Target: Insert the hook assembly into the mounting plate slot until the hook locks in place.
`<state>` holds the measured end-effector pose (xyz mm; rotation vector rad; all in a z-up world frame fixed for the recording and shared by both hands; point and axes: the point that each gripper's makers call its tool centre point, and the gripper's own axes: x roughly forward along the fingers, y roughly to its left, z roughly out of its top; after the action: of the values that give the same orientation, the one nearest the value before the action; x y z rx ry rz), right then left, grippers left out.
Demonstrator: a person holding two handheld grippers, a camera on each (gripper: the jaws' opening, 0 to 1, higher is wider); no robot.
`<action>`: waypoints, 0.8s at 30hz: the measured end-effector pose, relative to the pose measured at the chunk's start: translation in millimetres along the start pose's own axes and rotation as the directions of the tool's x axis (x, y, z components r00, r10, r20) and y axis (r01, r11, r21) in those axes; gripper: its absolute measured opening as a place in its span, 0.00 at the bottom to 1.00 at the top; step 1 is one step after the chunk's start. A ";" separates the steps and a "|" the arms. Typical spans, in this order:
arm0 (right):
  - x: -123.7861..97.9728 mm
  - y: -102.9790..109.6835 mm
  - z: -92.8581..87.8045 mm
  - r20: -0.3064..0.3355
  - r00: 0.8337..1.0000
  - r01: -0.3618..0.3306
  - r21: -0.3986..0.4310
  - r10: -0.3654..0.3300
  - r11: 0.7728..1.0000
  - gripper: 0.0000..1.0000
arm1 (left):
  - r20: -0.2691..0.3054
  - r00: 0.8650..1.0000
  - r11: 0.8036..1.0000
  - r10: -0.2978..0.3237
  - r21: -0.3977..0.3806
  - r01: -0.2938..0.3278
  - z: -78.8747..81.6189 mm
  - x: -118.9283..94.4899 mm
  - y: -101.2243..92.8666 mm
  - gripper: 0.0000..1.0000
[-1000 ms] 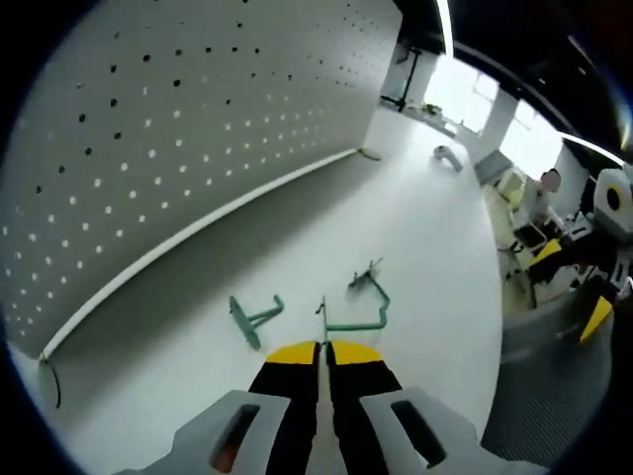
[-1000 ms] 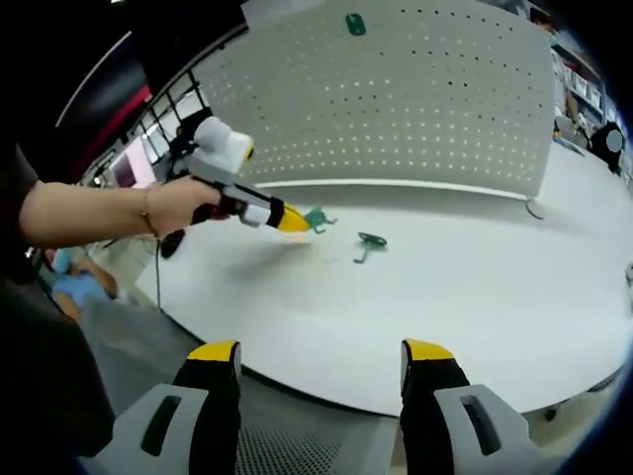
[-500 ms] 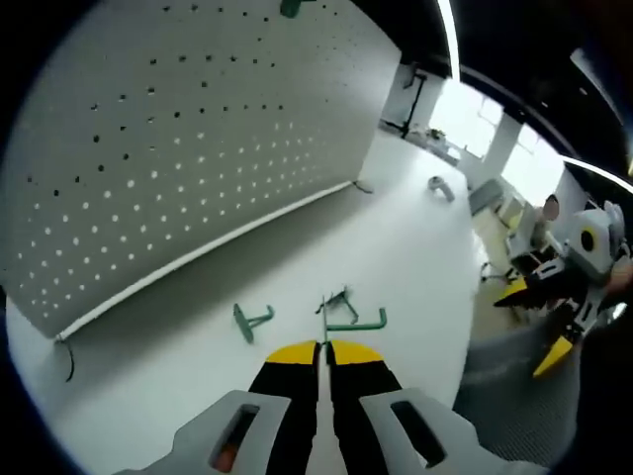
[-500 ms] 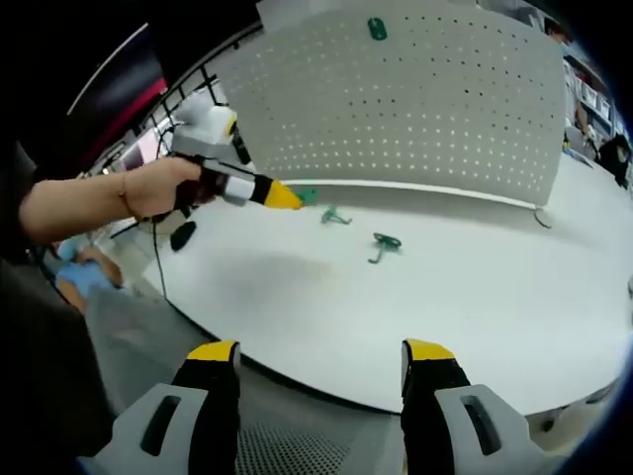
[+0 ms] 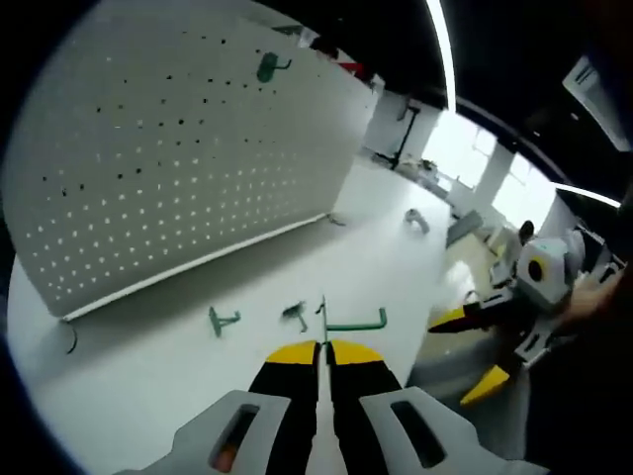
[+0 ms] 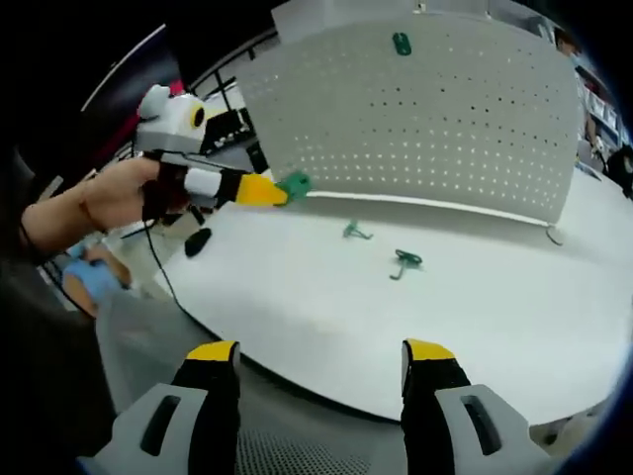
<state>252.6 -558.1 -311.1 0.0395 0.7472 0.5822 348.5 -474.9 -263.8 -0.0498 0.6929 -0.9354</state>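
While left hand-held gripper [image 5: 323, 348] clamps 1 hook [image 5: 352, 321] — right hand-held gripper [image 6: 321, 358] agape | 2 hooks [image 6: 357, 232] tabled

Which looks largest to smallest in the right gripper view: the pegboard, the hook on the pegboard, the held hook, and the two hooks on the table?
1. pegboard
2. held hook, which is nearer the camera
3. right table hook and left table hook, nearly alike
4. hook on the pegboard, farthest away, so its rank is unsure

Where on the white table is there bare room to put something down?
The wide stretch of table between its near edge and the two loose green hooks is bare. It is more crowded nearer the pegboard, around those hooks, and where the left tool holds a hook.
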 end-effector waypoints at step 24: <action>-1.6 26.6 6.2 0.018 0.998 -0.055 -0.048 0.055 0.997 0.65 | 0.086 0.996 1.000 0.026 -0.003 -0.026 -4.8 -60.0 -31.1 0.03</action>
<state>242.8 -535.4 -299.3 0.0218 0.7149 0.6511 299.5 -447.4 -225.8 -0.0820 0.6138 -0.9029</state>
